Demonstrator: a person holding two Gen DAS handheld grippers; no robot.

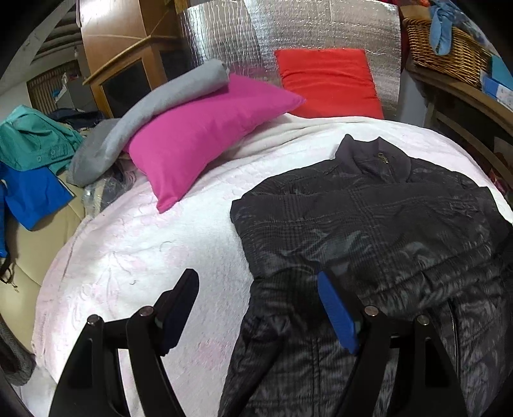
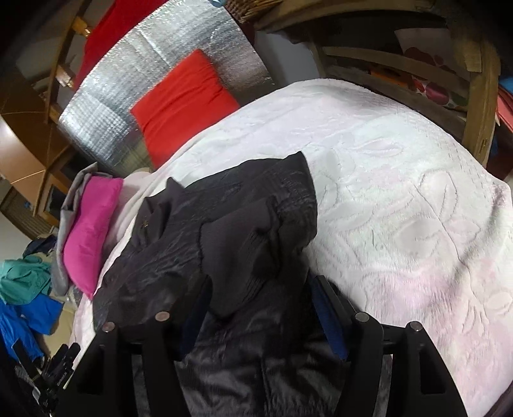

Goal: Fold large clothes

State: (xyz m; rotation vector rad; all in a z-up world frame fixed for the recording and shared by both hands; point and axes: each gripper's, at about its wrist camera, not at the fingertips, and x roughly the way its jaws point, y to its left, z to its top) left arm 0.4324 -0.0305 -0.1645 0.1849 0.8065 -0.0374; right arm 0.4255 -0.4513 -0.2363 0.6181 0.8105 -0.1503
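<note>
A dark jacket (image 1: 378,231) is spread on the bed, on a white blanket (image 1: 134,243) with a faint pink flower pattern. In the left wrist view the jacket is seen from the centre toward 4 o'clock, with its collar (image 1: 375,157) pointing toward 12 o'clock. In the right wrist view the jacket (image 2: 205,224) is seen bunched at the centre, and a dark sleeve with a ribbed cuff (image 2: 253,256) is lying across it.

The left gripper (image 1: 258,288) is held above the left edge of the jacket. Its fingers are spread wide and nothing is between them; the blue pad of one finger (image 1: 336,314) is seen over the dark cloth, the other finger over the blanket.

The right gripper (image 2: 259,285) is placed around the sleeve. Its fingers are spread, and the cloth is lying between them, but it cannot be told if the cloth is pinched.

In the left wrist view a pink pillow (image 1: 205,134) is lying on the blanket at 11 o'clock from the jacket, and a grey folded cloth (image 1: 150,106) is resting on top of it. A red cushion (image 1: 327,83) is leaned against a silver foil sheet (image 1: 288,29) at 12 o'clock. A wicker basket (image 1: 445,48) is seen at 1 o'clock on a wooden shelf. Green and blue clothes (image 1: 32,166) are piled at 9 o'clock.
</note>
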